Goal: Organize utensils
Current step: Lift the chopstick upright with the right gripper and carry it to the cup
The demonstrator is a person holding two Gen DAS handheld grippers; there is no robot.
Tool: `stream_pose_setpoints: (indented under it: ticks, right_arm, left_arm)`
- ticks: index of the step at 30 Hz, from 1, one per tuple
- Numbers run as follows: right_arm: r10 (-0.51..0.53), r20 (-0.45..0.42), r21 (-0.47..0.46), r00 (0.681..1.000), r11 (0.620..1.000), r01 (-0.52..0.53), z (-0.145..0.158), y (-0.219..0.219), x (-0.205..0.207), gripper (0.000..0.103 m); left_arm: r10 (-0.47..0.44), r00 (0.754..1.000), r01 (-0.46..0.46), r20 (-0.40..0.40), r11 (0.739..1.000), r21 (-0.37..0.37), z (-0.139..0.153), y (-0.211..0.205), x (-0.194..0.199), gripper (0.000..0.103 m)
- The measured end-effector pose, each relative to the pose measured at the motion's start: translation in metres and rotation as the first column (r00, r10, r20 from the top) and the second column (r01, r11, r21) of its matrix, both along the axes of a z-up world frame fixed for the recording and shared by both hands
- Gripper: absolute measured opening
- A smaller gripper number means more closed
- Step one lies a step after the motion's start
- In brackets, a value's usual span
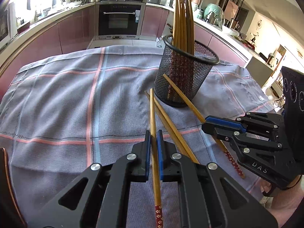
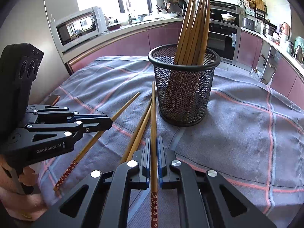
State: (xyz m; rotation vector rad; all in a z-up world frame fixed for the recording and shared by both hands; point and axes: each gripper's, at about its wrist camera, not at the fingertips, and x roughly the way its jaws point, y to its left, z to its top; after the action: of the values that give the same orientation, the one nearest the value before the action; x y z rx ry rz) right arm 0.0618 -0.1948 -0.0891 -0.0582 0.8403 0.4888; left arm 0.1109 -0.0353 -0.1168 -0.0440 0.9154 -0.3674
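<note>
A black mesh cup [image 1: 185,76] [image 2: 184,87] stands on the checked cloth and holds several wooden chopsticks upright. My left gripper [image 1: 153,138] is shut on a chopstick [image 1: 153,114] whose tip points toward the cup. My right gripper [image 2: 153,144] is shut on another chopstick [image 2: 153,110], tip near the cup's base. The right gripper also shows in the left wrist view [image 1: 207,122], and the left gripper in the right wrist view [image 2: 109,120]. Two more loose chopsticks [image 1: 171,125] [image 2: 140,129] lie on the cloth between the grippers.
The grey cloth [image 1: 66,98] [image 2: 247,123] with pink and blue lines covers the table. Kitchen counters, an oven [image 1: 119,19] and a microwave [image 2: 79,26] stand beyond the table. A brown object [image 2: 53,98] lies at the cloth's left edge.
</note>
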Motion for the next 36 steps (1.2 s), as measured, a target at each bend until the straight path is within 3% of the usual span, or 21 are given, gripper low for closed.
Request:
stream_pose_setpoints:
  ticks: [20, 28, 36]
  right_arm:
    - [0.001, 0.089, 0.151, 0.996, 0.988, -0.014, 0.045, -0.024, -0.020, 0.005]
    - [0.007, 0.076, 0.190, 0.997, 0.981, -0.022, 0.046, -0.028, -0.019, 0.005]
    - [-0.010, 0.137, 0.212, 0.991, 0.977, -0.020, 0.064, -0.034, -0.023, 0.005]
  left_arm:
    - [-0.048, 0.990, 0.063, 0.135, 0.993, -0.103, 0.067, 0.017, -0.031, 0.007]
    - [-0.055, 0.990, 0.072, 0.130, 0.989, -0.125, 0.072, 0.019, -0.033, 0.007]
    - [-0.072, 0.984, 0.097, 0.161, 0.984, -0.151, 0.087, 0.019, -0.033, 0.007]
